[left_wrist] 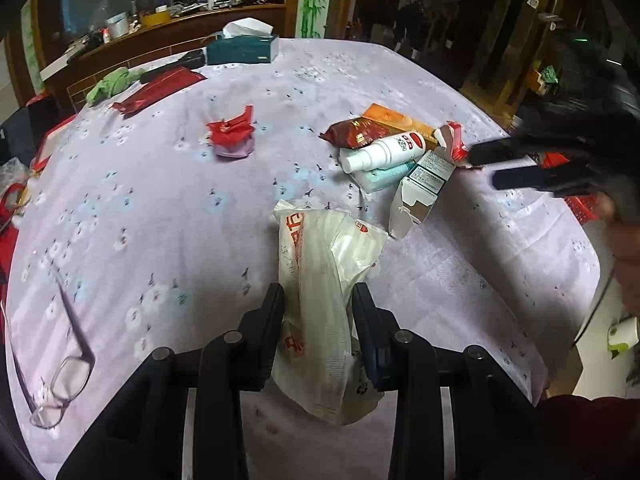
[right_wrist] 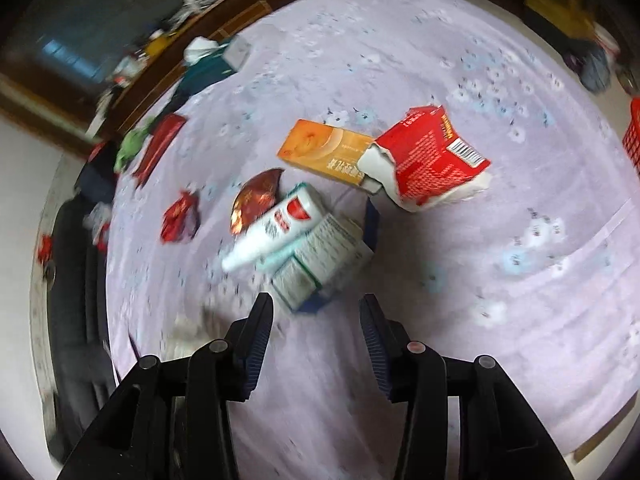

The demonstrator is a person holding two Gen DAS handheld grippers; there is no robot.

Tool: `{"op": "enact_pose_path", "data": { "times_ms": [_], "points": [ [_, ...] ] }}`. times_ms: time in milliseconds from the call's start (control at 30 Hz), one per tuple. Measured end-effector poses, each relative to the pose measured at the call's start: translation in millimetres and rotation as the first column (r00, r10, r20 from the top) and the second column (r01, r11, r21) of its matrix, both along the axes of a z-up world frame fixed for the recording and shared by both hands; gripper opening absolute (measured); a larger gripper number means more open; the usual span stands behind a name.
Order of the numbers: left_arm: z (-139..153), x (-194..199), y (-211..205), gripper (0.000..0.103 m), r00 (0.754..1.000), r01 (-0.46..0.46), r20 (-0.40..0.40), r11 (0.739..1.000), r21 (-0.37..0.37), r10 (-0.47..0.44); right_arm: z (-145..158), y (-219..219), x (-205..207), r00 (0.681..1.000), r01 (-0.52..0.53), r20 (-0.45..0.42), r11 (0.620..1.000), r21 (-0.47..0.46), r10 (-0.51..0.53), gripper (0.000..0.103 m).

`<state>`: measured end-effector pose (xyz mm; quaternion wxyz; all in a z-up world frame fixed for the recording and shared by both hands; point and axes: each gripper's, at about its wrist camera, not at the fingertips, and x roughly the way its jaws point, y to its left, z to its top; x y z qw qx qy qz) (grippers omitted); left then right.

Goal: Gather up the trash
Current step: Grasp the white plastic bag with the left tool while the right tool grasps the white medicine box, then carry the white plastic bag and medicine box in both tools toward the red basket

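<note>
Trash bag [left_wrist: 320, 292] clamped between left gripper [left_wrist: 318, 304] fingers; right gripper [right_wrist: 316, 316] spread wide (blurred), just short of the carton [right_wrist: 320, 268]; straddle squarely, then squeeze.

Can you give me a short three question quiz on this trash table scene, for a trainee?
1. True or false: the left gripper is closed on the white plastic bag.
2. The white spray bottle lies on which item? A) the teal tissue box B) the pale green box C) the eyeglasses
3. Fill in: the right gripper is ____ and holds nothing.

Key
1. True: the bag sits between its fingers.
2. B: the pale green box, beside the orange box and the torn red carton.
3. Open.
</note>
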<state>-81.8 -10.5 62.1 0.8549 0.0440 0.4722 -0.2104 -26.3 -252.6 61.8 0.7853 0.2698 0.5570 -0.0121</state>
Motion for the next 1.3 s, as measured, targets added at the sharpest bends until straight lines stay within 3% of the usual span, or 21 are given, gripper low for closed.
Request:
{"op": "enact_pose_path", "data": {
  "times_ms": [200,433,567,767,967,1100,1300],
  "points": [
    [6,-9,13,0.034,1.0,-0.026,0.01,1.0,-0.01,0.027,-24,7,30,0.99,0.097,-0.094,0.994,-0.053,-0.102,0.055],
    [7,-5,17,0.034,1.0,-0.031,0.001,0.999,-0.034,0.031,-35,18,42,0.993,0.057,-0.098,0.993,-0.103,-0.067,0.066],
    [6,-1,10,0.034,1.0,-0.018,0.0,0.999,-0.04,0.018,-46,17,42,0.993,0.019,-0.114,0.998,-0.059,-0.025,0.067],
    [8,5,-1,0.034,1.0,-0.005,-0.003,0.999,-0.051,0.005,-37,13,29,0.998,-0.03,-0.057,0.997,-0.076,0.026,0.042],
    [12,1,-16,0.034,1.0,0.009,0.016,0.999,-0.052,-0.009,-15,2,-3,0.995,-0.093,0.012,0.975,-0.204,0.097,0.038],
    [16,-4,-31,0.034,0.999,0.003,0.044,0.998,-0.06,-0.001,4,-2,-39,0.984,-0.128,0.079,0.938,-0.323,0.161,0.038],
    [23,-9,-62,0.034,0.995,0.009,0.096,0.999,-0.047,-0.005,19,-10,-80,0.974,-0.098,0.139,0.884,-0.457,0.18,0.038]
  ]
}}
